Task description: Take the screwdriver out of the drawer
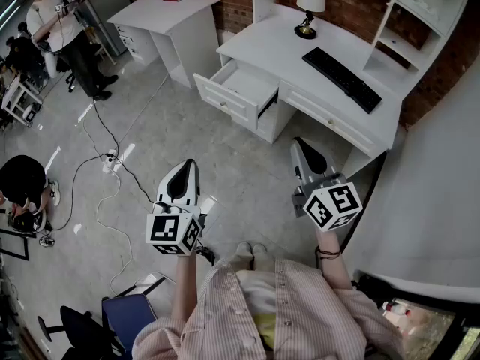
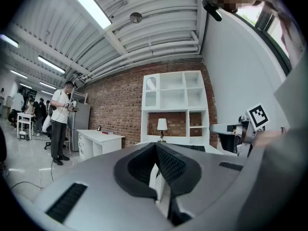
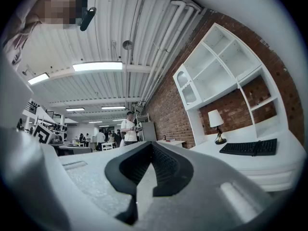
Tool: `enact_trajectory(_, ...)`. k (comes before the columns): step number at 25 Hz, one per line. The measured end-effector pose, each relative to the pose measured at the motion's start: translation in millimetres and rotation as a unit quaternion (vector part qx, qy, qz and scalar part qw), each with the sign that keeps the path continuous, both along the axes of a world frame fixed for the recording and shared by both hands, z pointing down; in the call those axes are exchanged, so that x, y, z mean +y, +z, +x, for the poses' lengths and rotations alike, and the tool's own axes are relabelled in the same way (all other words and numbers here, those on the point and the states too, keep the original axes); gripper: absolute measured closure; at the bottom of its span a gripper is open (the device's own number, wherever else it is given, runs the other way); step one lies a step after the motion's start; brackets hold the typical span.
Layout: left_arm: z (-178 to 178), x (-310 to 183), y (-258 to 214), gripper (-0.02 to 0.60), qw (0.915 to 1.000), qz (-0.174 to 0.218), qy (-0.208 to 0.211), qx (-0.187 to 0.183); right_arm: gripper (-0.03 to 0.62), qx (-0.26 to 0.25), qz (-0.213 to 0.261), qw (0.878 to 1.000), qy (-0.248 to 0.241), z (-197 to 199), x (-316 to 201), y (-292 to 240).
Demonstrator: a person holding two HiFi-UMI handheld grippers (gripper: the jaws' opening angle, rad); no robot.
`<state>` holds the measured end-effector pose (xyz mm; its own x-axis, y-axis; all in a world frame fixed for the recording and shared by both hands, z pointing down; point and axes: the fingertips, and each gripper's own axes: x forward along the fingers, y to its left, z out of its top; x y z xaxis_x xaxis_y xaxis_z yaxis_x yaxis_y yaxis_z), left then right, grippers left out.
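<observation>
Left gripper (image 1: 184, 177) and right gripper (image 1: 305, 156) are hovering, jaws pressed together on nothing, well back from the open drawer (image 1: 225, 100). One should be spreading before reaching inside.

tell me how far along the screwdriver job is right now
Done: the drawer of the white desk is already pulled open. In hand: nothing. The left gripper and right gripper are both shut and empty, held level, short of the desk. Left: reach into the drawer, grip the screwdriver, which I can't make out from here, and lift it out.
</observation>
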<state>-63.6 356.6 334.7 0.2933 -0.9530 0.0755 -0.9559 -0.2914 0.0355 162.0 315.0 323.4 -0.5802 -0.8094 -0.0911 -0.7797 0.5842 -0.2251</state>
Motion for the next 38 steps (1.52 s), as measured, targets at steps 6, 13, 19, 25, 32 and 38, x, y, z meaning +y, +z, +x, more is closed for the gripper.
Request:
enact_trajectory(6, 2, -3, 5, 0.583, 1.0, -0.006, -0.001, 0.003, 0.589, 0.007, -0.002, 1.0, 0.004, 3, -4, 3)
enact_trajectory(13, 12, -10, 16, 0.583, 0.9998, -0.018, -0.004, 0.007, 0.589, 0.004, -0.017, 1.0, 0.013, 14, -15, 18)
enact_trajectory(19, 11, -16, 22, 0.583, 0.9995, -0.025, -0.012, 0.015, 0.589, 0.007, -0.038, 0.999, 0.014, 14, -27, 33)
enact_trajectory(25, 10, -34, 25, 0.583, 0.9992, -0.032, -0.014, 0.017, 0.572, 0.009, -0.047, 0.999, 0.011, 12, -47, 38)
enact_trajectory(32, -3, -71, 37, 0.583, 0.9988, -0.038, -0.015, 0.026, 0.539, 0.012, -0.054, 0.998, 0.01, 0, -83, 49)
enact_trajectory(38, -17, -124, 43, 0.583, 0.9986, -0.044, -0.007, 0.029, 0.51, 0.014, -0.065, 0.998, 0.017, -14, -132, 57)
